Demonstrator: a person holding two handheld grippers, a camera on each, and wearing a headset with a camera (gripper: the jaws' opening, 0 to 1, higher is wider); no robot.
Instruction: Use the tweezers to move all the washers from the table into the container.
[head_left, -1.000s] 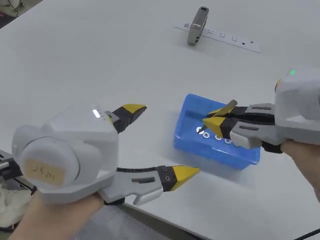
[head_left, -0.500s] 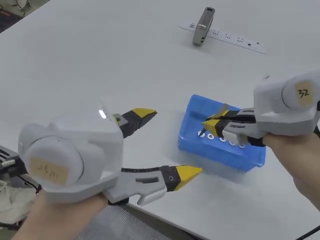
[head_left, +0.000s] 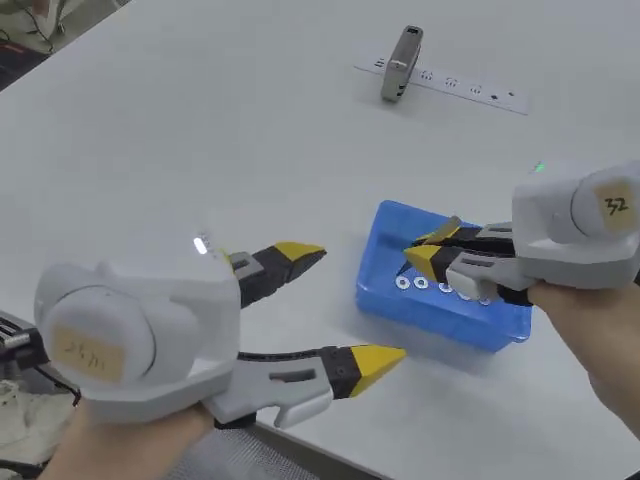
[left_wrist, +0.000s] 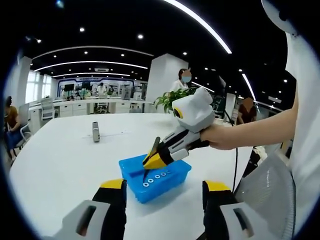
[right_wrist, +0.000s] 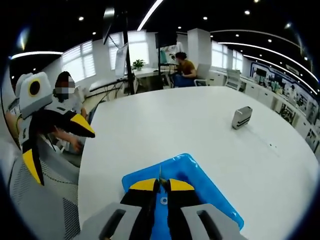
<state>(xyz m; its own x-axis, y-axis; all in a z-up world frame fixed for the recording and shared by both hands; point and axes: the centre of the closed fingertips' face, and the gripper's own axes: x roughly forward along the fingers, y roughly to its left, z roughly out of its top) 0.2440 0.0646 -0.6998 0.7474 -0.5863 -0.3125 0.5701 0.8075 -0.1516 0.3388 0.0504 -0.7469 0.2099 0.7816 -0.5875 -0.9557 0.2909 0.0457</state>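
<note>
A blue container sits on the white table with several washers in a row inside it. My right gripper is shut on thin metal tweezers, whose tip hangs over the container's left end, just above the washers. The right gripper view looks down the tweezers into the container, with a washer between the jaws. My left gripper stands open with nothing in it, to the left of the container. The left gripper view shows the container, the washers and the right gripper above them.
A white power strip with a grey device on it lies at the far side of the table. The table's near edge runs below my left gripper. A mesh chair back stands at the right. People sit and stand in the background.
The right gripper has rolled so that its numbered end shows, and has shifted slightly over the container. The tweezers' tip stays above the washers. The left gripper has held open and hardly moved.
</note>
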